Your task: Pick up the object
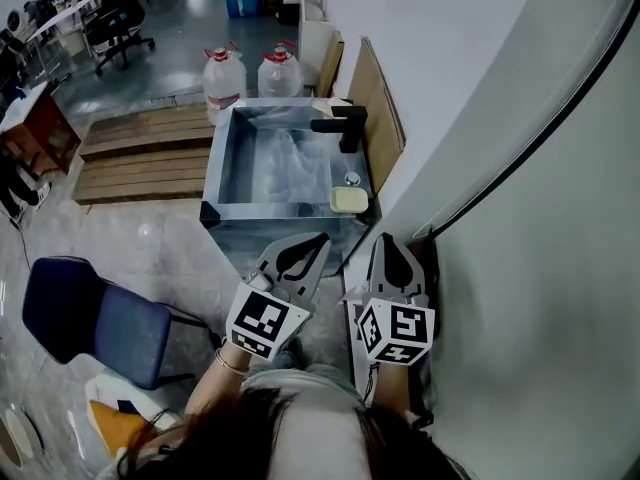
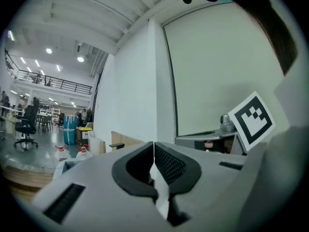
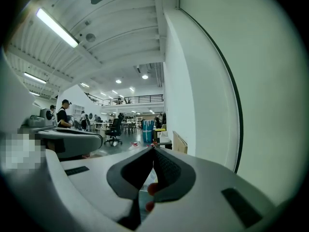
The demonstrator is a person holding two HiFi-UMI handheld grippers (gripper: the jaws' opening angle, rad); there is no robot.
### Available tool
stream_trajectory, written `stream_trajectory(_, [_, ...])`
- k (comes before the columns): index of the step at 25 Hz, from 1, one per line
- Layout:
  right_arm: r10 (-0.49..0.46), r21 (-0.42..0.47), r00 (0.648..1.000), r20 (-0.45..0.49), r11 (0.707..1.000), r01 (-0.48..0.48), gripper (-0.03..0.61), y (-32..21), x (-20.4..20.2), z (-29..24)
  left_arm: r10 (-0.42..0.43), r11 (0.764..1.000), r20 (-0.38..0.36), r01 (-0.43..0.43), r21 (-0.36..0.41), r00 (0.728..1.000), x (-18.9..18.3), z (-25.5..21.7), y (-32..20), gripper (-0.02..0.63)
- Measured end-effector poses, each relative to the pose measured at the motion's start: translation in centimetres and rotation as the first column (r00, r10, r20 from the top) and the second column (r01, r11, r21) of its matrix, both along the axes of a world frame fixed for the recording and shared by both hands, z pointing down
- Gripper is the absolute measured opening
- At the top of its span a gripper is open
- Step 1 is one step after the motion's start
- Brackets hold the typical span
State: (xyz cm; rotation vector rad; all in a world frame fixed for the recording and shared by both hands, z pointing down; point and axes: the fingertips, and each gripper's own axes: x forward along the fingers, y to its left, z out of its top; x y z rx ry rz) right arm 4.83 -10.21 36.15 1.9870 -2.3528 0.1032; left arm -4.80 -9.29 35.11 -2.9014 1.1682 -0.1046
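Note:
A pale yellow sponge-like block lies on the near right corner of a metal sink, below a black faucet. Both grippers are held close to the person's body, short of the sink and pointing toward it. My left gripper is shut with nothing between its jaws, tips meeting in the left gripper view. My right gripper sits beside it along the white wall, also shut and empty. The yellow block does not show in either gripper view.
Two water jugs stand behind the sink, with wooden pallets to its left and a wooden board leaning on the wall. A blue chair stands at the lower left. A white wall runs along the right.

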Motion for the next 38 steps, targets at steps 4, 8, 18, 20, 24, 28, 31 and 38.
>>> stream_trajectory(4, [0.014, -0.017, 1.0, 0.009, 1.0, -0.014, 0.026, -0.7, -0.4, 0.2, 0.028, 1.0, -0.003, -0.028, -0.001, 1.0, -0.2, 0.0, -0.9, 0.009])
stream_trajectory(8, [0.024, -0.023, 0.999, 0.025, 0.999, -0.023, 0.026, -1.2, -0.4, 0.2, 0.047, 0.999, -0.007, -0.047, -0.005, 0.999, -0.3, -0.1, -1.7, 0.009])
stream_trajectory(18, [-0.002, -0.071, 1.0, 0.002, 0.997, 0.002, 0.026, -3.8, 0.0, 1.6, 0.068, 0.997, -0.017, -0.069, -0.021, 0.998, 1.0, 0.1, -4.5, 0.009])
stream_trajectory(20, [-0.007, -0.089, 1.0, -0.011, 0.996, 0.006, 0.026, -4.7, 0.2, 2.1, 0.068, 0.997, -0.013, -0.068, -0.022, 0.998, 1.3, 0.2, -5.3, 0.009])
stream_trajectory(24, [-0.024, -0.126, 0.999, -0.042, 0.992, 0.019, 0.026, -6.6, 0.8, 3.4, 0.062, 0.998, -0.014, -0.063, -0.02, 0.998, 2.2, 0.3, -7.2, 0.009])
stream_trajectory(28, [-0.035, -0.157, 0.998, -0.058, 0.987, 0.025, 0.026, -8.3, 1.4, 4.5, 0.059, 0.998, -0.01, -0.059, -0.022, 0.998, 2.9, 0.4, -8.8, 0.009])
stream_trajectory(31, [-0.043, -0.178, 0.997, -0.062, 0.983, 0.032, 0.026, -9.5, 1.9, 5.3, 0.059, 0.998, -0.019, -0.059, -0.022, 0.998, 3.5, 0.4, -10.1, 0.009])
stream_trajectory(38, [-0.064, -0.223, 0.996, -0.062, 0.974, 0.048, 0.027, -12.3, 2.7, 7.1, 0.053, 0.998, -0.014, -0.053, -0.025, 0.999, 4.6, 0.5, -12.8, 0.009])
